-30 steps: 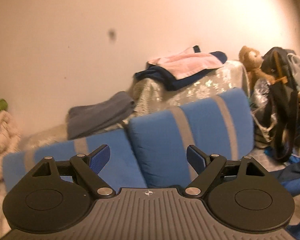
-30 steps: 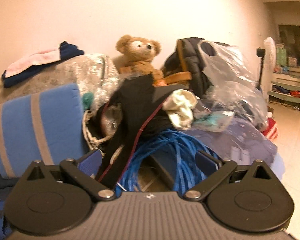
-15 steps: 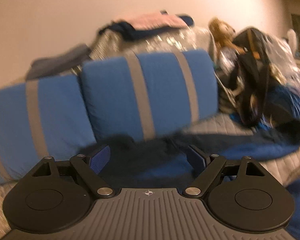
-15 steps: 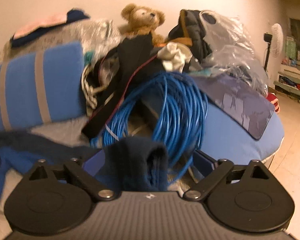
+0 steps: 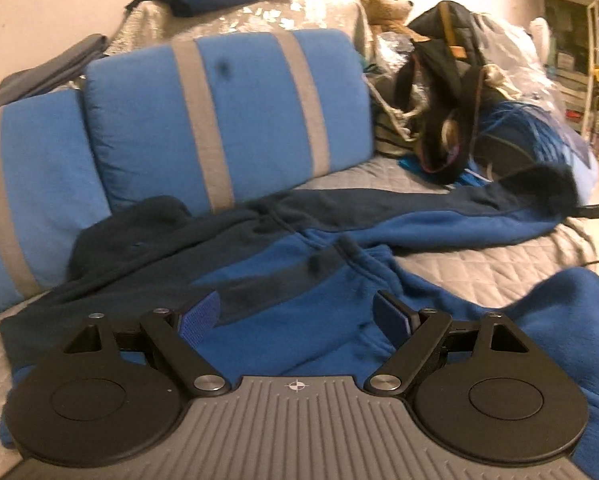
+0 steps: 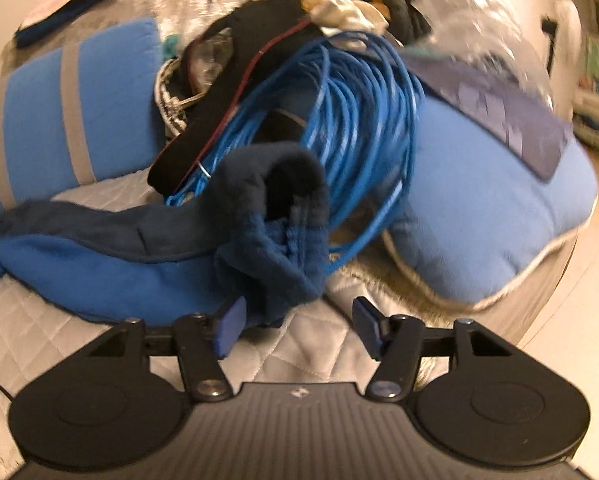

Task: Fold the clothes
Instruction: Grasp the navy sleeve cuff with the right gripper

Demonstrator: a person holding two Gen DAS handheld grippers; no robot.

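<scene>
A blue fleece top with navy panels [image 5: 299, 280] lies spread and rumpled on the grey quilted sofa cover [image 5: 479, 268]. My left gripper [image 5: 295, 316] hovers just above the top's body, open, with nothing between its fingers. One navy-and-blue sleeve [image 5: 439, 208] stretches away to the right. In the right wrist view that sleeve's cuff [image 6: 275, 220] stands up in a curl just ahead of my right gripper [image 6: 298, 328]. The right gripper is open, and the cuff's lower edge lies close to its left finger pad [image 6: 229, 330].
Blue cushions with grey stripes [image 5: 227, 112] line the sofa back behind the top. A coil of blue cable [image 6: 359, 120], a black strap [image 6: 227, 92], a teddy bear [image 5: 383, 4] and plastic bags crowd the right end. A pale blue cushion [image 6: 479, 208] lies right of the cuff.
Both views have dropped from the wall and sofa back down to the seat, so the blue top now fills the foreground. The cuff sits farther ahead of the right gripper than before.
</scene>
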